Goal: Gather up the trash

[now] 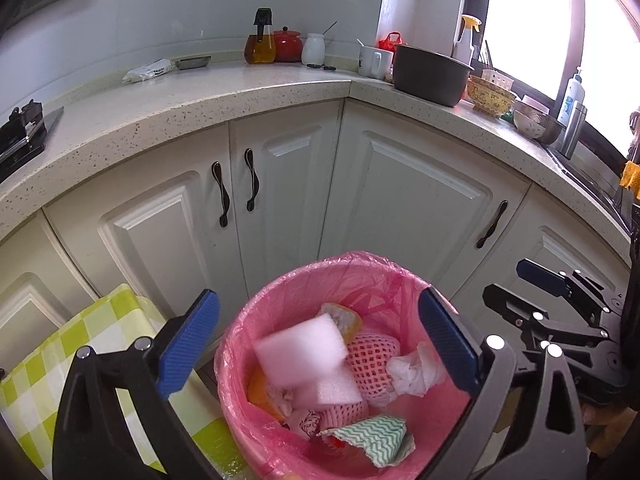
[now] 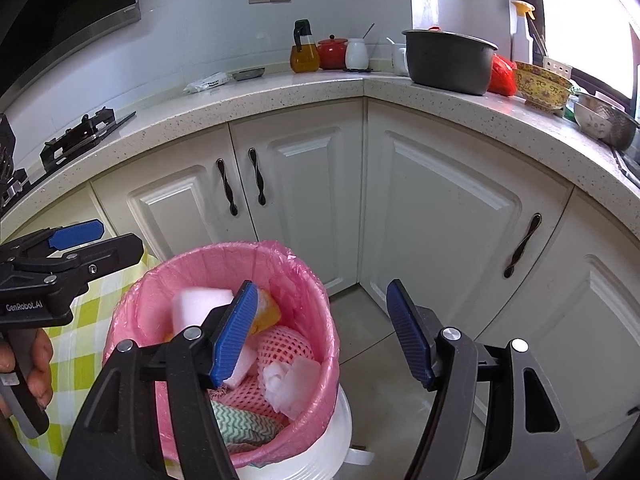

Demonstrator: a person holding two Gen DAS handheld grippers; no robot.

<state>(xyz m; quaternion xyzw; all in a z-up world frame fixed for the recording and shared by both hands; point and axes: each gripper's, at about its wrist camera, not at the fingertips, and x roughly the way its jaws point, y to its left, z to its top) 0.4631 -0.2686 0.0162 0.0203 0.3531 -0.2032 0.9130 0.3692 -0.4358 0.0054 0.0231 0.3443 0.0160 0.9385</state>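
A white bin lined with a pink bag (image 1: 280,292) (image 2: 304,280) stands on the floor before the corner cabinets. It holds foam blocks, pink fruit netting (image 1: 374,360), crumpled tissue (image 1: 416,372) and a green wavy cloth (image 1: 376,436). A white foam block (image 1: 300,350) (image 2: 200,304), blurred, is in mid-air just above the trash, touching neither gripper. My left gripper (image 1: 320,344) is open right over the bin mouth. My right gripper (image 2: 320,332) is open and empty over the bin's right rim; it also shows in the left wrist view (image 1: 560,292).
A table with a green-checked cloth (image 1: 100,328) stands left of the bin. Cabinet doors (image 1: 400,200) are close behind. The counter (image 1: 240,92) carries an oil jug, red pot, dark pot (image 1: 432,76), bowls and bottles. A stove (image 2: 76,136) is at the left.
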